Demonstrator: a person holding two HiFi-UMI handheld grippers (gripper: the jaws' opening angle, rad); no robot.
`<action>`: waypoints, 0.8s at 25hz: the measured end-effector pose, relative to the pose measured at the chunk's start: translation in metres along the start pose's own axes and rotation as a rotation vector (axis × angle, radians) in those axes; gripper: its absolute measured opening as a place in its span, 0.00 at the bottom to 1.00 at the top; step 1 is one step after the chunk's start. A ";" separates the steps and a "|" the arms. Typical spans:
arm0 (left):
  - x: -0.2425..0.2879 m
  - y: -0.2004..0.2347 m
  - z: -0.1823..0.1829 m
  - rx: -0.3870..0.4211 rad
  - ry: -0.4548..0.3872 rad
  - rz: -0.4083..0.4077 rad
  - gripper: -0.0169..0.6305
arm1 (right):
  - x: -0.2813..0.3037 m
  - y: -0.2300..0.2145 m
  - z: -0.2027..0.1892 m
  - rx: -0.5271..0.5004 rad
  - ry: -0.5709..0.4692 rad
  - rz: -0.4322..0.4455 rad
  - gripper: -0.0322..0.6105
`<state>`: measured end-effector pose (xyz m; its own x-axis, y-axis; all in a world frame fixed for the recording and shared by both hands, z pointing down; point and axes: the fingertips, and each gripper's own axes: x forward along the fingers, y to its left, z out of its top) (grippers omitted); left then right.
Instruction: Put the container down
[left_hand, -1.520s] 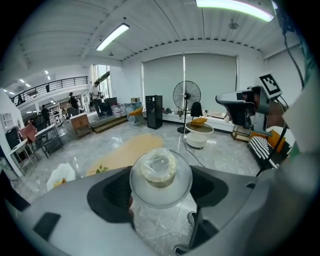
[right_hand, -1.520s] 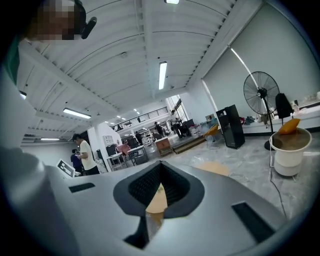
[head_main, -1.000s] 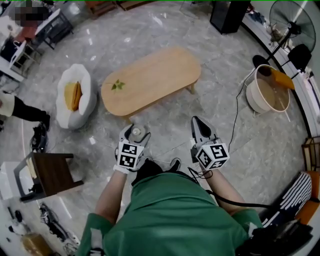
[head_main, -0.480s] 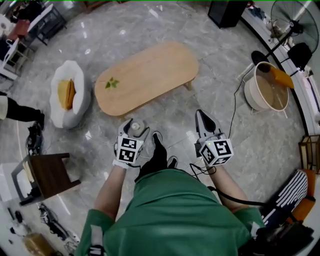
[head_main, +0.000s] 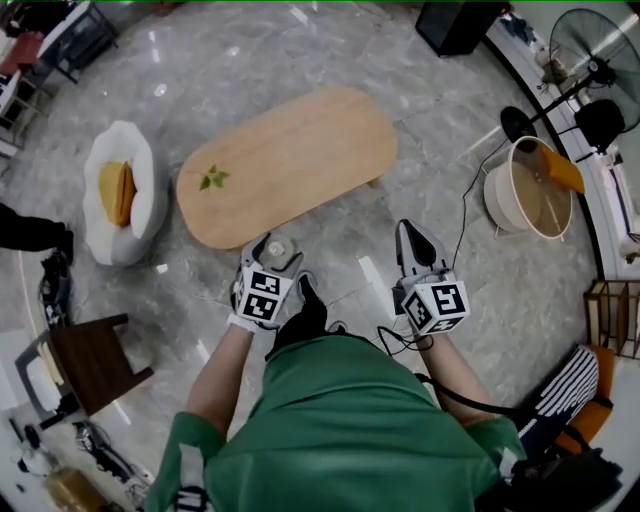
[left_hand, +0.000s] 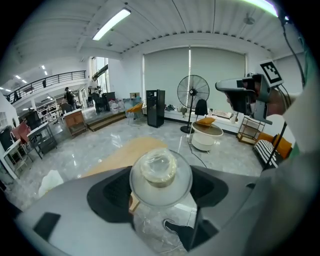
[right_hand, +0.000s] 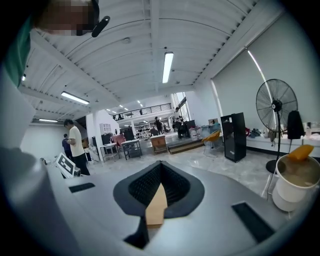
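Note:
My left gripper (head_main: 272, 250) is shut on a clear container with a round lid (head_main: 277, 246), held upright in the air just short of the near edge of the low oval wooden table (head_main: 300, 150). In the left gripper view the container (left_hand: 160, 175) fills the gap between the jaws, and the table (left_hand: 125, 152) lies below and ahead. My right gripper (head_main: 412, 238) hangs beside it to the right, over the floor; its jaws meet with nothing between them (right_hand: 159, 186).
A white seat with an orange cushion (head_main: 118, 190) stands left of the table. A round cream tub (head_main: 527, 190), a standing fan (head_main: 590, 50) and a floor cable lie to the right. A dark wooden chair (head_main: 85, 360) is at my near left.
Over the last second I have stepped forward: the table and both grippers are closer together, and the left gripper with the container now nearly reaches the table's near edge.

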<state>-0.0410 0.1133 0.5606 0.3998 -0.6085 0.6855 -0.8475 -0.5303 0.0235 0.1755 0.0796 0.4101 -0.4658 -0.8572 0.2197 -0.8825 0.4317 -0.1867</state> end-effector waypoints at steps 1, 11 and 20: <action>0.005 0.007 0.004 0.000 0.002 -0.004 0.56 | 0.010 -0.001 0.001 0.001 0.010 -0.003 0.07; 0.061 0.082 0.011 -0.017 0.032 -0.026 0.56 | 0.109 0.005 0.008 -0.043 0.060 0.007 0.07; 0.120 0.110 0.033 -0.031 0.065 0.033 0.56 | 0.176 -0.038 0.017 -0.103 0.077 0.066 0.07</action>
<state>-0.0746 -0.0377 0.6211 0.3485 -0.5853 0.7321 -0.8706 -0.4915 0.0216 0.1286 -0.0925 0.4391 -0.5236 -0.8035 0.2834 -0.8497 0.5168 -0.1045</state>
